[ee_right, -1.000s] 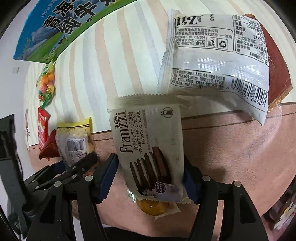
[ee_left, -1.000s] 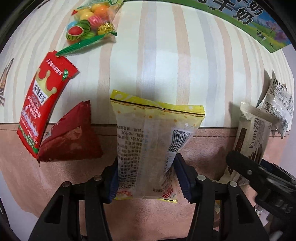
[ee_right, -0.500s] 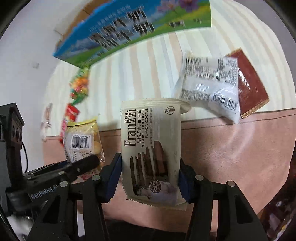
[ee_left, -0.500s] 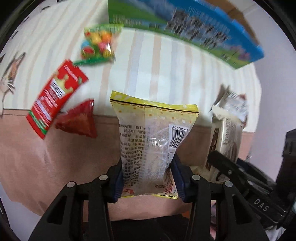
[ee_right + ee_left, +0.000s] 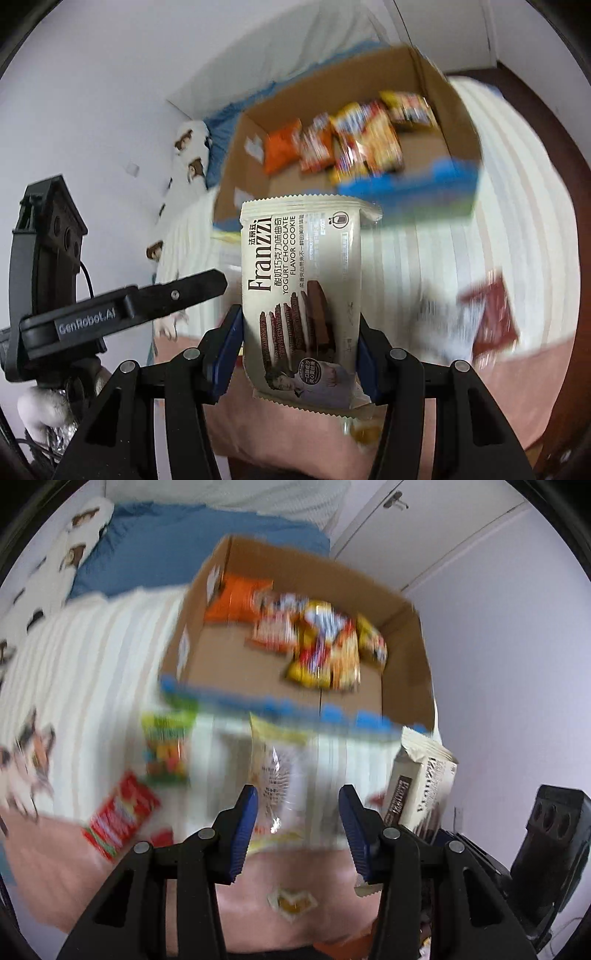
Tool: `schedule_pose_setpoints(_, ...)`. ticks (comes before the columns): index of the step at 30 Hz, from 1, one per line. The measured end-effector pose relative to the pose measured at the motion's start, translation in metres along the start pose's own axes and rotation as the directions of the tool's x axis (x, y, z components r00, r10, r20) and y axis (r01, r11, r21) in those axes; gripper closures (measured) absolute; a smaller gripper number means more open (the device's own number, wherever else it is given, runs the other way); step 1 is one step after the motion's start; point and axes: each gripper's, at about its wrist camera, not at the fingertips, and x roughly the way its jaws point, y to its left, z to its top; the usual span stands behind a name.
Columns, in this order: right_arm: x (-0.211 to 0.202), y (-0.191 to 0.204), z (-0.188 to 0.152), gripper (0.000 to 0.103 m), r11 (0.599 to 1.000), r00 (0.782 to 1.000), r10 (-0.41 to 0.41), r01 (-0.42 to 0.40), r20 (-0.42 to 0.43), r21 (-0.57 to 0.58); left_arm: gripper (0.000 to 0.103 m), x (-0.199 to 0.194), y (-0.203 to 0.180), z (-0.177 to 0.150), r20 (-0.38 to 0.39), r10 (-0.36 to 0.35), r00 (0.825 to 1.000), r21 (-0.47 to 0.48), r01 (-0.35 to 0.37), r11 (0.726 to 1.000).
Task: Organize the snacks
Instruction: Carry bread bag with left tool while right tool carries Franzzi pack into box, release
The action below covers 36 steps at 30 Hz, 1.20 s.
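Observation:
My left gripper [image 5: 297,823] is shut on a yellow snack packet [image 5: 284,775], held upright and blurred by motion. My right gripper [image 5: 299,350] is shut on a cream Franzzi cookie packet [image 5: 301,295], which also shows at the right of the left wrist view [image 5: 421,786]. Beyond both stands an open cardboard box [image 5: 406,686] with several orange and yellow snack bags [image 5: 317,642] on its floor; it also shows in the right wrist view [image 5: 236,177]. Both packets are lifted off the bed, short of the box's blue front edge.
On the striped bedcover lie a candy bag [image 5: 166,749], a red packet [image 5: 122,816], a small yellow sachet [image 5: 291,902], and in the right wrist view a white packet [image 5: 439,325] on a dark red one [image 5: 491,317]. A blue blanket [image 5: 166,550] lies behind the box.
Both grippers have lifted and tilted up with their packets. The view has swung from the bedcover to the open box, whose inside now shows.

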Motion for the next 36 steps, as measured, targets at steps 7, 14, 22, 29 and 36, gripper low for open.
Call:
schedule_pose_setpoints(7, 0.05, 0.002, 0.087, 0.046, 0.999, 0.999, -0.037, 0.037, -0.021, 0.012, 0.06, 0.031, 0.009, 0.08, -0.019, 0.102, 0.995, 0.022, -0.101, 0.995)
schedule_pose_setpoints(14, 0.123, -0.006, 0.126, 0.046, 0.997, 0.991, -0.049, 0.056, -0.121, 0.05, 0.06, 0.084, 0.039, 0.125, -0.103, 0.173, 0.979, -0.007, -0.175, 0.985)
schedule_pose_setpoints(22, 0.18, -0.004, 0.14, 0.04, 0.998, 0.977, -0.033, 0.043, -0.21, 0.046, 0.06, 0.112, 0.062, 0.147, -0.152, 0.198, 0.968, -0.02, -0.203, 0.979)
schedule_pose_setpoints(29, 0.177, -0.016, 0.131, 0.003, 0.997, 0.974, -0.022, 0.037, -0.226, 0.063, 0.019, 0.095, 0.067, 0.142, -0.088, 0.195, 0.977, -0.022, -0.198, 0.98)
schedule_pose_setpoints(36, 0.111, -0.014, 0.094, 0.003, 0.998, 0.99, -0.055, 0.059, -0.131, 0.031, 0.018, 0.052, 0.057, 0.094, 0.018, 0.204, 0.979, 0.039, -0.205, 0.978)
